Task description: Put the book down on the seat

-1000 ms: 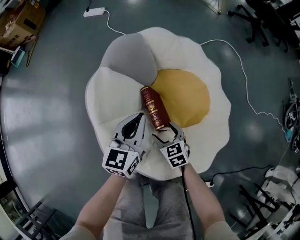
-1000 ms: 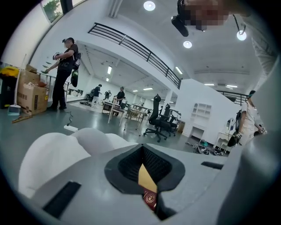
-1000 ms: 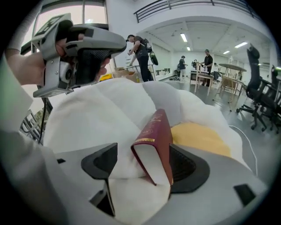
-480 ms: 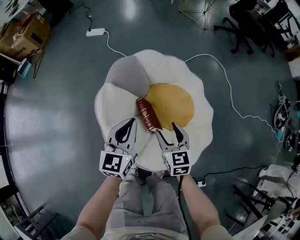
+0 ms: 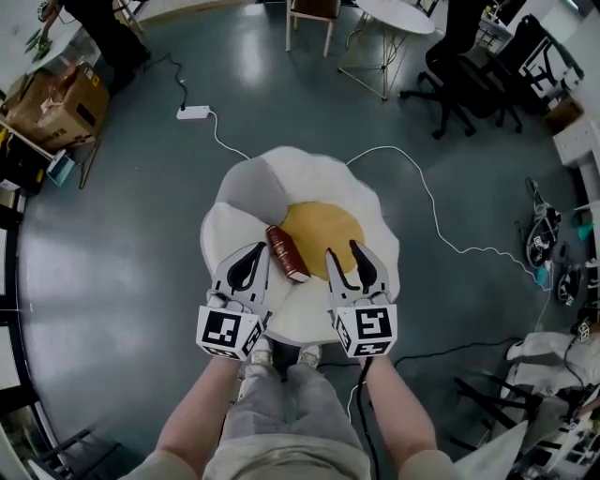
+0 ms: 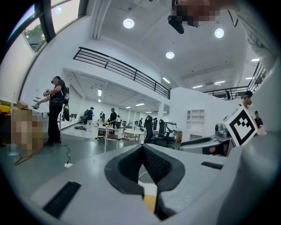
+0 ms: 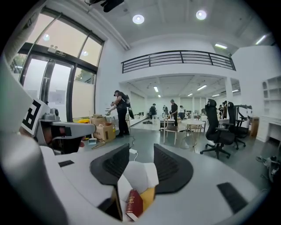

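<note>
A dark red book lies flat on the egg-shaped seat, where its white rim meets the yellow centre. My left gripper hovers just left of the book, its jaws shut and empty; in the left gripper view the pads meet at the tips. My right gripper hangs just right of the book, clear of it. Its jaws are closing with nothing between them. In the right gripper view the book shows far below through the gap.
A white cable runs over the grey floor to a power strip. Cardboard boxes stand at the far left, office chairs and a round table at the back. The person's legs stand at the seat's near edge.
Both grippers have drawn back from the book, which stays on the seat. The right jaws have narrowed. The head view has risen, so the seat looks smaller.
</note>
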